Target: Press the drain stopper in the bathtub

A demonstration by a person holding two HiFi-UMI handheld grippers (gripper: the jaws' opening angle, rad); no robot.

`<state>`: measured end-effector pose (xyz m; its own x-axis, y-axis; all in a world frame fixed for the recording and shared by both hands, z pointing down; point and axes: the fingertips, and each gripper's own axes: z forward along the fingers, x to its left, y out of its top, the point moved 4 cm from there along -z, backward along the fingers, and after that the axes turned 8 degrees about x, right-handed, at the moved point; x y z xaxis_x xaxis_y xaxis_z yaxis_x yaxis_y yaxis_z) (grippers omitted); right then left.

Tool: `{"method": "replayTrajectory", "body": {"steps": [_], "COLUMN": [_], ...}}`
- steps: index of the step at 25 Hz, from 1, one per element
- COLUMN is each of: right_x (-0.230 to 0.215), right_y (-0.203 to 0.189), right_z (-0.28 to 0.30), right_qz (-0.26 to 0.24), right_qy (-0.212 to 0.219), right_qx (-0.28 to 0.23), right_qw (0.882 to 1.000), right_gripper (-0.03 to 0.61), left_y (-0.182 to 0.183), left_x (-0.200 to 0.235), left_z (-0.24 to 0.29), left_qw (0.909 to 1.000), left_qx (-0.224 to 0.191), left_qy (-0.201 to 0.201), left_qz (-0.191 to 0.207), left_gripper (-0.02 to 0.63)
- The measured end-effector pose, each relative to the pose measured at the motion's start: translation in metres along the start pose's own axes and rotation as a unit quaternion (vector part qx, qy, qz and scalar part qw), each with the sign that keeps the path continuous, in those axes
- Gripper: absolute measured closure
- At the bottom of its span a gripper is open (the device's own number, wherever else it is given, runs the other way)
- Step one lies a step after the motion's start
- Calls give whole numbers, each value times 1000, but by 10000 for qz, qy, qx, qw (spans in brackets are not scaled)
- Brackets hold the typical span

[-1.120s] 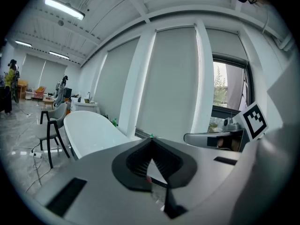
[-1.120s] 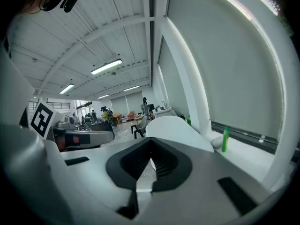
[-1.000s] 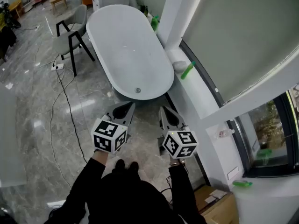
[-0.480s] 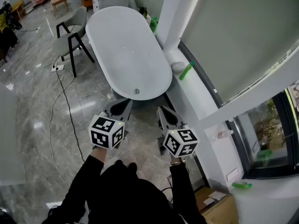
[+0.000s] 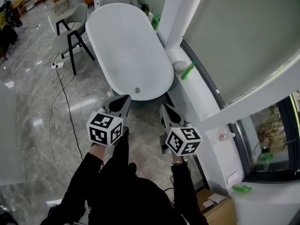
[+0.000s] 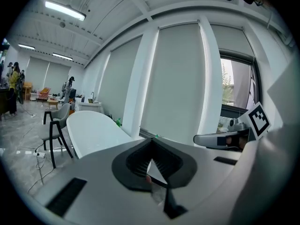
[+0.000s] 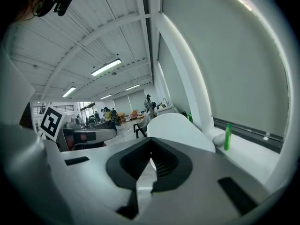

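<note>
Round metal drain stopper (image 5: 137,90) in white bathtub (image 5: 126,50)

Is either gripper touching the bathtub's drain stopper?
No, the left gripper and right gripper hover outside the bathtub, short of the drain stopper.

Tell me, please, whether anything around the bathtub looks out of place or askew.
Little stands out: a black cable trails loose over the floor beside the bathtub. The green bottle stands upright on the sill.

Wide-open bathtub (image 5: 126,46) leaves drain stopper (image 5: 137,90) clear above
</note>
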<state>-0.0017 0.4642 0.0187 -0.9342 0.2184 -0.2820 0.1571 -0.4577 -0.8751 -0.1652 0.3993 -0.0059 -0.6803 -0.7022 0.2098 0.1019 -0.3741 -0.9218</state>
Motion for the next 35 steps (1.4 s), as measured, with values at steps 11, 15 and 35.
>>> {"method": "replayTrajectory", "body": {"steps": [11,15,35], "right_x": [-60,-88,-185], "right_y": [30,49,90], "right_z": [119,176,341], "right_qz": [176,326,463], "right_qy": [-114,-258,-679], "right_qx": [358,580,1348], "right_qw": [9991,9975,9875], "right_gripper": [577,577,577], "left_y": [25,31,26], "left_x": [87,128,254], "left_z": [125,183,355], "left_qw": [9992,9974,9851], "left_qx": [359,650,1529], "left_qy": [-164,-305,-529], "left_qz": [58,-88,-576], "left_gripper": [607,607,607]}}
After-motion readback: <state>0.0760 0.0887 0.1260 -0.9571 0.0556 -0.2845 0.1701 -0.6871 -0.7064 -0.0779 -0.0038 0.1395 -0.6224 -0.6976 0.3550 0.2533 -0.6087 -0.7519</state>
